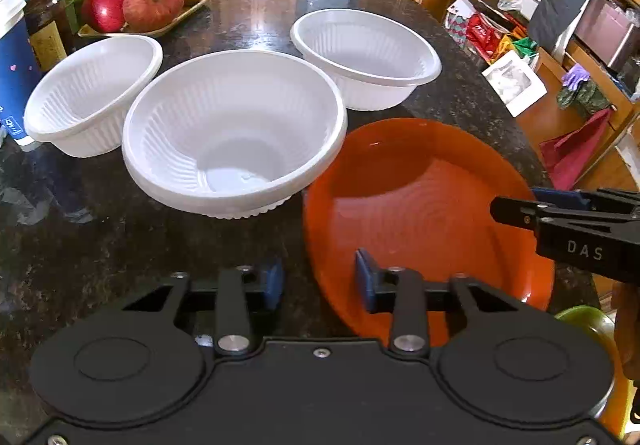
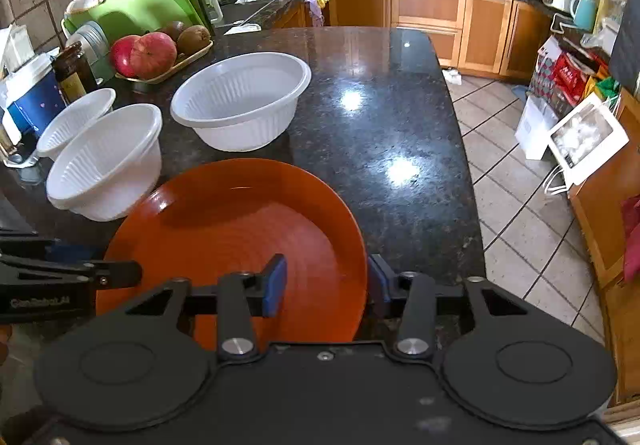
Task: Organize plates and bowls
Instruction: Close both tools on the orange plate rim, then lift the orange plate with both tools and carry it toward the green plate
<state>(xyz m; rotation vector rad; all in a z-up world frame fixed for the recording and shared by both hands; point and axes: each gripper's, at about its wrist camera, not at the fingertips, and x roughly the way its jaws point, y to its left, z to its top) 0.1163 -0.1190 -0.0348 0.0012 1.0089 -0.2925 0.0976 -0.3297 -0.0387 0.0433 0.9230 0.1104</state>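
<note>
An orange plate [image 1: 420, 205] [image 2: 240, 221] lies on the dark granite counter, close to me. My left gripper [image 1: 319, 281] straddles its left rim, one blue pad outside and one over the plate, with gaps on both sides. My right gripper [image 2: 328, 283] straddles the right rim the same way, its outer pad close to the edge. Each gripper shows from the side in the other's view, the right gripper [image 1: 520, 213] and the left gripper [image 2: 120, 273]. Behind the plate stand three white ribbed bowls: a nested pair [image 1: 236, 133] [image 2: 106, 161], one at the left [image 1: 92, 93] [image 2: 76, 121], one farther back [image 1: 368, 53] [image 2: 240, 97].
A tray of apples and kiwis [image 1: 148, 5] [image 2: 160, 49], a dark bottle [image 1: 44, 25] and a blue carton [image 1: 12, 65] crowd the counter's left side. The counter's right edge [image 2: 460, 149] drops to a tiled floor. Something green [image 1: 588, 321] sits low at the right.
</note>
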